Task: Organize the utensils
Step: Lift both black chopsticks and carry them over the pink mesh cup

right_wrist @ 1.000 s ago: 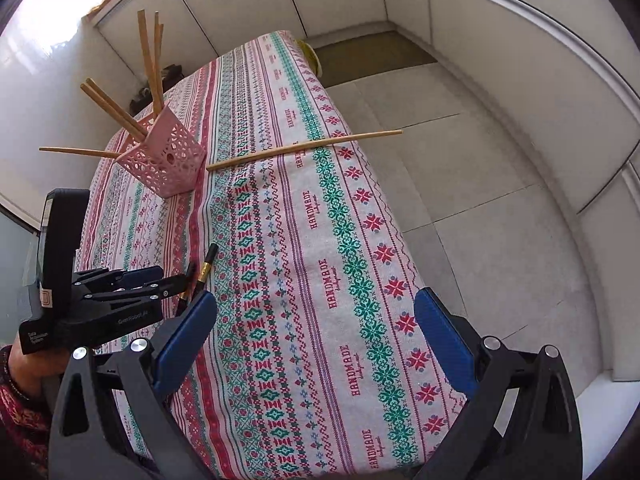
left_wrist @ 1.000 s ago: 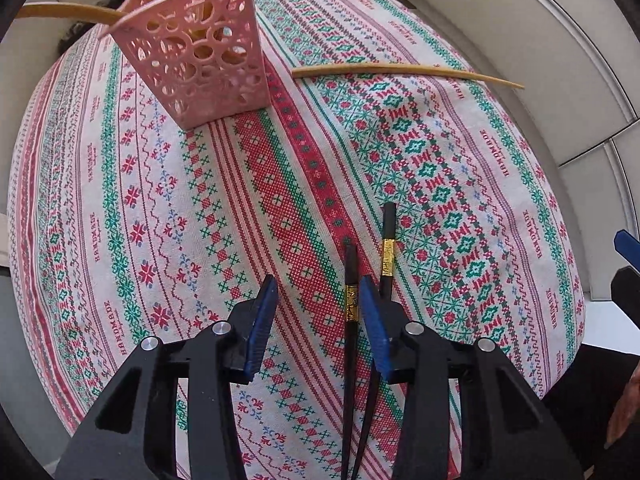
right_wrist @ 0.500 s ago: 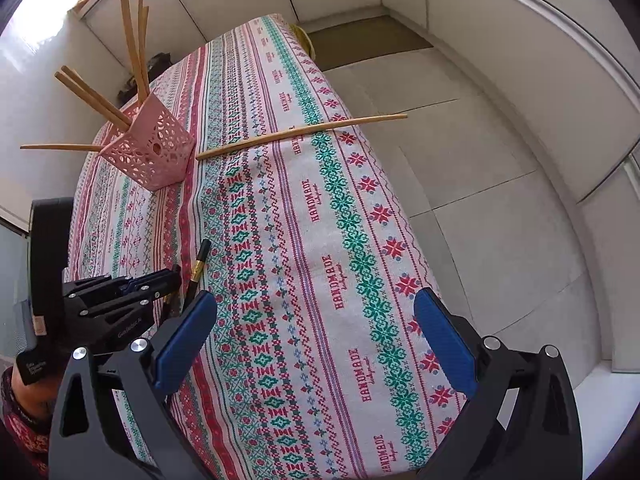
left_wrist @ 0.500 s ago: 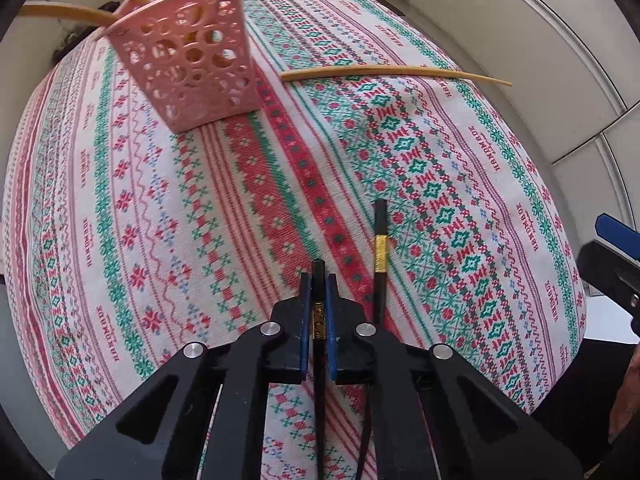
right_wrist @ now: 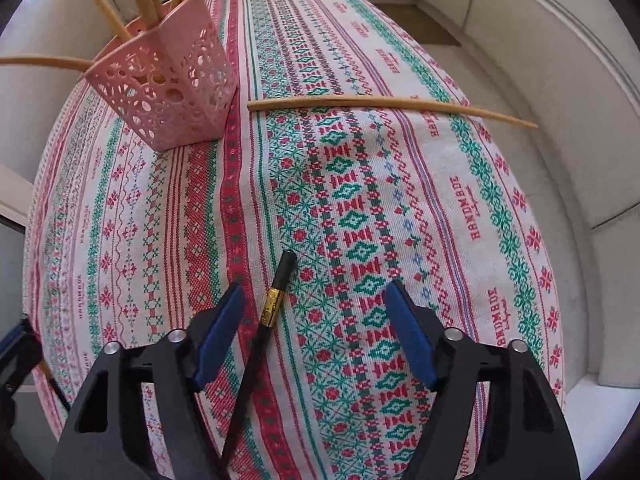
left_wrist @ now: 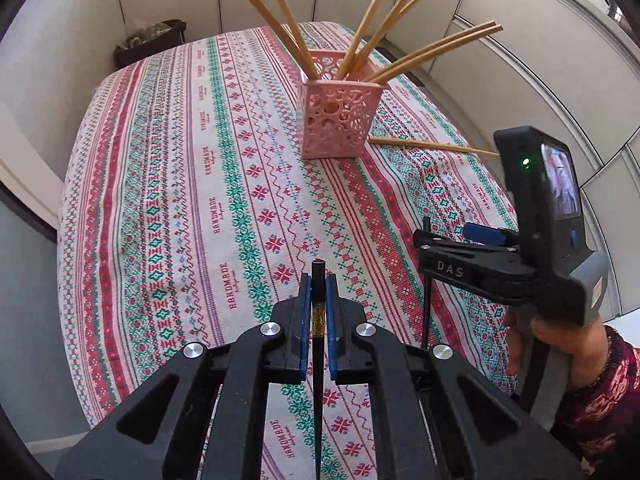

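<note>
A: Your left gripper (left_wrist: 318, 300), what's in it?
B: Pads pinched on a black chopstick (left_wrist: 318, 280), tip poking just past them, lifted off the tablecloth (left_wrist: 180, 200).
A: Your right gripper (right_wrist: 316, 320)?
B: Spread wide, second black chopstick (right_wrist: 276, 292) lying flat between the fingers, nearer the left pad.
A: Beyond that?
B: Pink holder (right_wrist: 168, 92) further back, holding wooden chopsticks (left_wrist: 360, 32); loose wooden chopstick (right_wrist: 384, 106) flat just beside it.
</note>
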Demonstrator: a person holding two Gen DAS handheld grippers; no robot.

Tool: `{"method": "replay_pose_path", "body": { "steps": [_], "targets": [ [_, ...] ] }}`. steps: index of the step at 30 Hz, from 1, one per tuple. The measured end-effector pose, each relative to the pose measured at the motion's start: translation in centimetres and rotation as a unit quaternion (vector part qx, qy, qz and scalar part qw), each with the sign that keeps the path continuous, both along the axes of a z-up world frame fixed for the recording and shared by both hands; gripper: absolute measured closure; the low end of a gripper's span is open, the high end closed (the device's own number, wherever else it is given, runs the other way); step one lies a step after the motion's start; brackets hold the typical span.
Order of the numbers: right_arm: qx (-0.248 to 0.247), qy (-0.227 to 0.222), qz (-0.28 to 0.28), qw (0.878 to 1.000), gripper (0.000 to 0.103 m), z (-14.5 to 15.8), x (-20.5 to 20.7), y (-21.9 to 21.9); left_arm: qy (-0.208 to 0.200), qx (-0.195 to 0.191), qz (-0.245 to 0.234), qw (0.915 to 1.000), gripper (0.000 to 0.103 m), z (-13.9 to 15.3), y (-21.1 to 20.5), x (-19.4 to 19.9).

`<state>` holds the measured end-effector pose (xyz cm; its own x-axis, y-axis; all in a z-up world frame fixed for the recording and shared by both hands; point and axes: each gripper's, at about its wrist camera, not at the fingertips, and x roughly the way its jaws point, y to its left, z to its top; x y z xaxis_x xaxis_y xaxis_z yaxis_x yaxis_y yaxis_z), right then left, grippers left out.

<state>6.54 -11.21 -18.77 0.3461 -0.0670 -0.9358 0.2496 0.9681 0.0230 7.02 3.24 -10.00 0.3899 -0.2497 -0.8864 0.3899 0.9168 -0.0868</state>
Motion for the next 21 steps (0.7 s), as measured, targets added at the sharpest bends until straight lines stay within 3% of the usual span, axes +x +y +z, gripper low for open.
{"method": "replay_pose_path", "body": {
  "steps": [2,5,9,15,21],
  "targets": [
    [-0.003,-0.016,0.025,1.0,0.087,0.2,0.0,1.2,-0.01,-0.005,0.002,0.9999,0.097,0.8,0.7,-0.1],
    [0.021,-0.022,0.037,0.999,0.096,0.1,-0.6,1.7,-0.025,-0.015,0.007,0.9996,0.097,2.2,1.5,-0.8],
    [0.102,-0.054,0.036,0.993,0.096,1.3,-2.3,0.0,-0.048,-0.041,0.019,0.9978,0.097,3.9,2.7,-1.6],
    [0.083,-0.17,0.082,0.979,0.096,6.9,-6.5,-0.6,-0.096,-0.086,0.029,0.9913,0.097,6.7,3.0,-2.7],
    [0.072,-0.292,0.109,0.947,0.096,13.9,-10.7,-1.7,-0.153,-0.114,0.028,0.9812,0.097,10.1,1.5,-4.0]
  ]
}}
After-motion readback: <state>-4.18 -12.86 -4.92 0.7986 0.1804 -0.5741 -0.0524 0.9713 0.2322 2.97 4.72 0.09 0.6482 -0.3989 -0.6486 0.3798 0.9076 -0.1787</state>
